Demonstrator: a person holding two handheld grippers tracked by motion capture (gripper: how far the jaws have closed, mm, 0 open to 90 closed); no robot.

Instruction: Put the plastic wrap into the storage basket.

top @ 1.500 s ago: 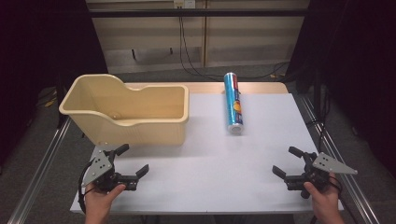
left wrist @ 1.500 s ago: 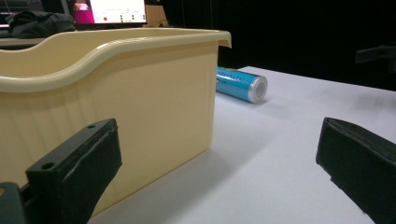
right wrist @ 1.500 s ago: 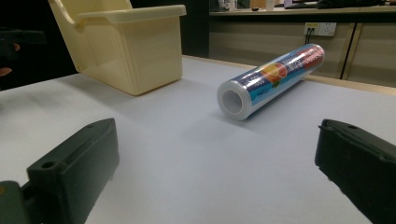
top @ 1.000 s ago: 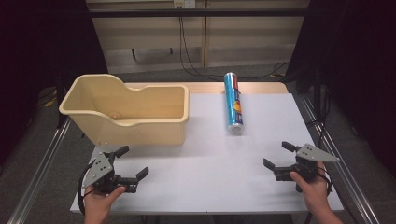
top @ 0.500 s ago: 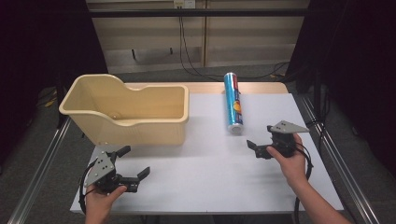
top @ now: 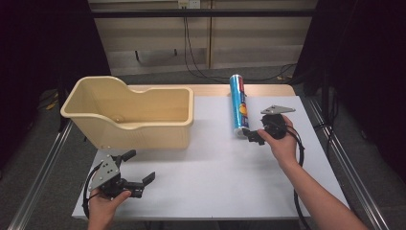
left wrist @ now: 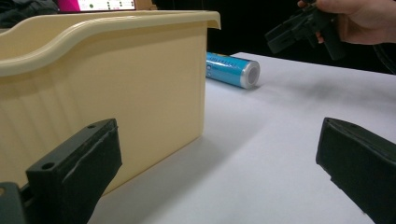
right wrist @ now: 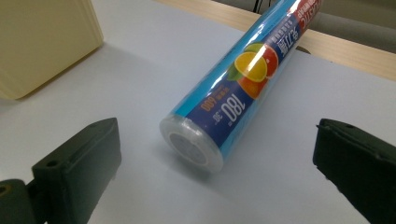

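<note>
The right gripper (top: 252, 134) has its jaws spread wide, nothing between them yet. In the right gripper view the near end of the roll (right wrist: 243, 88) sits dead ahead between the two black jaws, its capped end facing the camera and its length running off toward 1 o'clock. In the high view the roll (top: 237, 104) lies flat on the white table (top: 215, 182), long axis toward 12 o'clock, with the gripper just beside its near end at about 5 o'clock from it.

The step in hand looks like a grasp of the roll. To do it well, I would carry the jaws further along the body before closing, so they straddle the tube across its width rather than at the slippery cap, and close squarely so the round film-wrapped surface does not squirt out or roll away.

The left gripper (top: 136, 173) rests low at 7 o'clock on the table, jaws likewise released and empty, just in front of the bin (top: 129, 115).

Room is good: bare table lies between roll and bin at 9 o'clock. The table's right edge is near at 3 o'clock, and the roll's far end lies on the wooden strip at the back edge, so any push toward 12 o'clock risks rolling trouble.
</note>
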